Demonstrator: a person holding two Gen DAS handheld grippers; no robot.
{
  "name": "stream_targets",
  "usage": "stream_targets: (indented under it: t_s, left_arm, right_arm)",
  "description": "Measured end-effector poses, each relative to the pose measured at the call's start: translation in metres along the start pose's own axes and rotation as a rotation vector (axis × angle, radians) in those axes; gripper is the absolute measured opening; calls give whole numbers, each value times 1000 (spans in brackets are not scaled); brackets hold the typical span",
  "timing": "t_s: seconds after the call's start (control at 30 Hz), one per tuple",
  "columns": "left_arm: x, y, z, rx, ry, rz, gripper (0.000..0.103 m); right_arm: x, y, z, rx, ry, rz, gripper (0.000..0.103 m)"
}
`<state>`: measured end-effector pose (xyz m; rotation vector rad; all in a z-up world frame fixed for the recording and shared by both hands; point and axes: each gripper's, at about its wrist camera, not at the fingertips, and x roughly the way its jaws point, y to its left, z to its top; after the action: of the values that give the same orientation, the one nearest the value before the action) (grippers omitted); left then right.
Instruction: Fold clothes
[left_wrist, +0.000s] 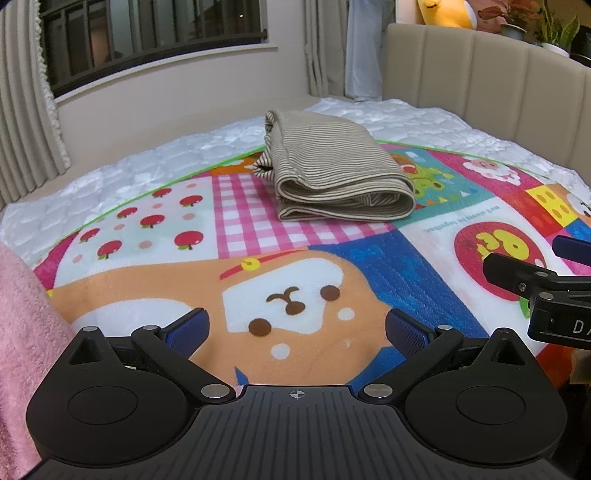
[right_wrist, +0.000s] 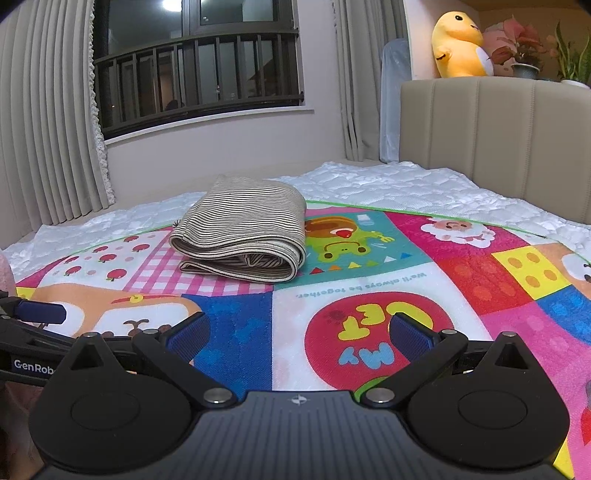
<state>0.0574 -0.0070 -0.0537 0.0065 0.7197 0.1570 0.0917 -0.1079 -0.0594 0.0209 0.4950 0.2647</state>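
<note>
Both fingers of the left gripper and right gripper stand spread, empty, above the cartoon mat. Folded striped garment lies ahead; pink fabric is cut off at the frame edge.

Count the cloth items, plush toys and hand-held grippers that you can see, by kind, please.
Striped folded garment: 1
Pink fluffy cloth: 1
Yellow plush toy: 1
Hand-held grippers, left hand-held gripper and right hand-held gripper: 2
Total: 5
</note>
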Motion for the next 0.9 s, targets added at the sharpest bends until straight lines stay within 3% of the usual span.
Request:
stream_targets:
  t_s: [0.9]
  left_arm:
    - [-2, 4, -1, -27, -18, 1, 103]
  right_arm:
    - [2, 3, -1, -16, -5, 4, 103]
